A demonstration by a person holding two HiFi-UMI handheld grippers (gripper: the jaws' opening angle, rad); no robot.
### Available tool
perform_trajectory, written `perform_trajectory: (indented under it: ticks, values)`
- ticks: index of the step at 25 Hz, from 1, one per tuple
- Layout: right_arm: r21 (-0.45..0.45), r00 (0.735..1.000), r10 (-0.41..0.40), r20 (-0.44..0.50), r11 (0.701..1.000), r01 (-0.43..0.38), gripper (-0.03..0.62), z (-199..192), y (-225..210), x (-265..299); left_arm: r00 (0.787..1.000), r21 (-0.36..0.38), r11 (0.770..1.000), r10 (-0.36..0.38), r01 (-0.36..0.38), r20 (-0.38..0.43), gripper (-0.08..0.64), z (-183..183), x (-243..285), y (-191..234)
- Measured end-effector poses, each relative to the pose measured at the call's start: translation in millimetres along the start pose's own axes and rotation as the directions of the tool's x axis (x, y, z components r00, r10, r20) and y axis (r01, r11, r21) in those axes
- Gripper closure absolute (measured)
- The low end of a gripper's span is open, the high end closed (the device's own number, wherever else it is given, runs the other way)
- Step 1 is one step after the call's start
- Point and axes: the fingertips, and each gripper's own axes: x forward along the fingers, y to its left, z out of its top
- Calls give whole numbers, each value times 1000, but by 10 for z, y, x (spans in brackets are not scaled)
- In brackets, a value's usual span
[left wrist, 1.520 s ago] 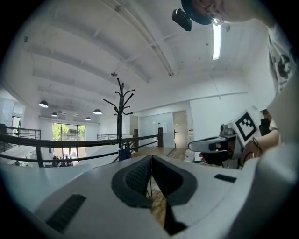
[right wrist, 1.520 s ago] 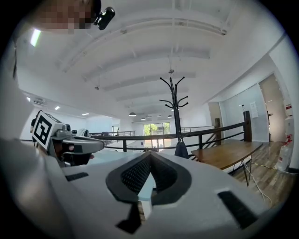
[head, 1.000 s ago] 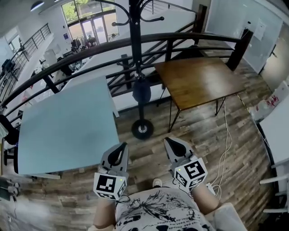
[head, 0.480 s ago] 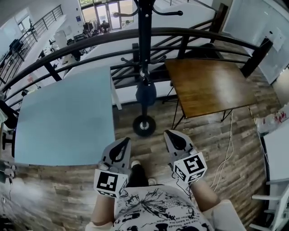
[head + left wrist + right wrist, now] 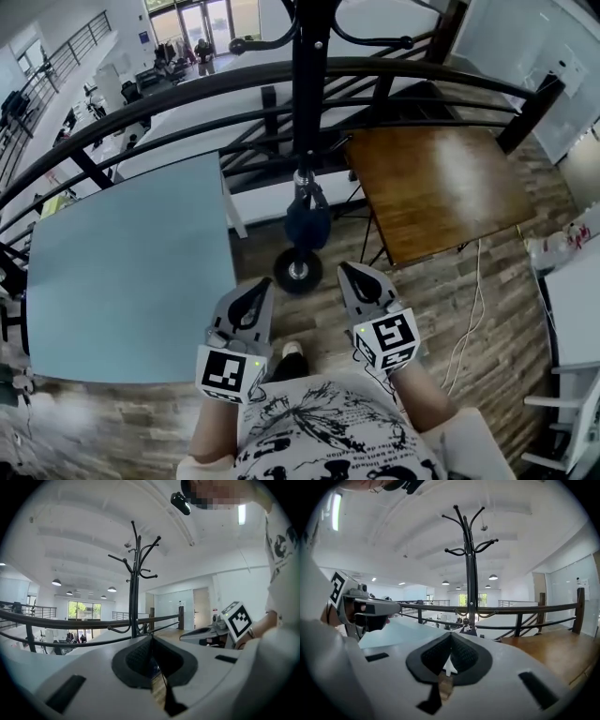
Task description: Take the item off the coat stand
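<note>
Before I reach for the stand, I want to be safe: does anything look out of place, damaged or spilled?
Nothing looks damaged or spilled. The stand is upright, its dark item hanging low. Only a white cable trails loose on the floor beside the wooden table.

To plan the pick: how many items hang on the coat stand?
1: a dark item hangs low on the coat stand, above its base. The upper hooks look bare; the pole's far side is hidden.

left gripper (image 5: 260,284), right gripper (image 5: 350,271), level side by side, fingers (image 5: 436,655) closed, empty
</note>
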Motion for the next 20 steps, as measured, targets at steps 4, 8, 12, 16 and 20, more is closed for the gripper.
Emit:
perform_trajectory:
  ticks: [4,8,12,16,20]
  values:
    - [3,999,-4,-54,1000,4,478,-157,-87,406,999,-34,999,-20,21,35,555,13,172,239]
    - [-3,994,-46,-102,999,46,407,-345,-201,755,996,-37,997,-70,72,55,555,-39,277,381]
    - [13,986,-66,-153,998,68,402,-500,-309,1050,996,-26,995,-93,93,17,555,-169,388,503]
    - [23,981,-84,-175,996,89,395,-605,-366,1303,994,-26,994,-104,103,-16,555,-314,456,633]
    - [28,981,-99,-169,994,105,397,-626,-380,1531,993,-31,993,-112,111,-30,555,-424,505,783]
